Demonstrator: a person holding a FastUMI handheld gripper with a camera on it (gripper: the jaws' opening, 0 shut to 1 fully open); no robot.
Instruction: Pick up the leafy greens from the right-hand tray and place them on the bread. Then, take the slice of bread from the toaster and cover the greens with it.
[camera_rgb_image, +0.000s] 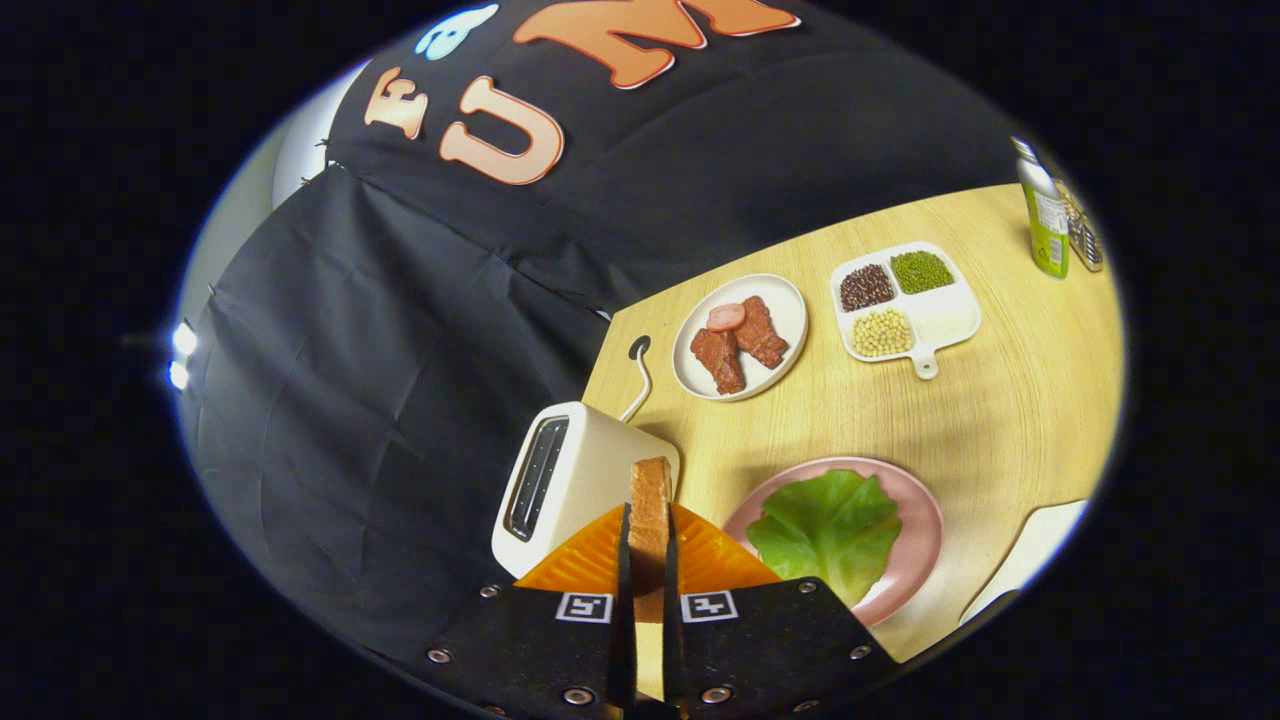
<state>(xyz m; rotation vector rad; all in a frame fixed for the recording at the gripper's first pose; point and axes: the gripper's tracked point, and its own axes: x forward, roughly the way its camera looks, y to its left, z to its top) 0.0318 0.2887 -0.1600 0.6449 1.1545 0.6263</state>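
Pale wood of the table (1000, 440) carries everything I need, with black booth cloth behind it. My bread slice (651, 505) stands on edge between the fingers of the hand-held gripper (646, 560), which are drawn in narrow and, as far as I can judge, press on its two faces, so I take it as held. It sits just in front of the white toaster (570, 480), lifted clear of the slot, while the leafy greens (828, 525) already lie spread on the pink plate (925, 520) just to the right of the fingers; I cannot see the lower bread under them. To do this step well, I would carry the slice across over the leaf, turn it from edge-on to flat, and lower it squarely before easing the fingers apart, keeping the squeeze light so the crumb is not crushed. Beyond lie a white plate of meat (740, 335), a divided dish of beans (905, 305) and a green bottle (1043, 215).
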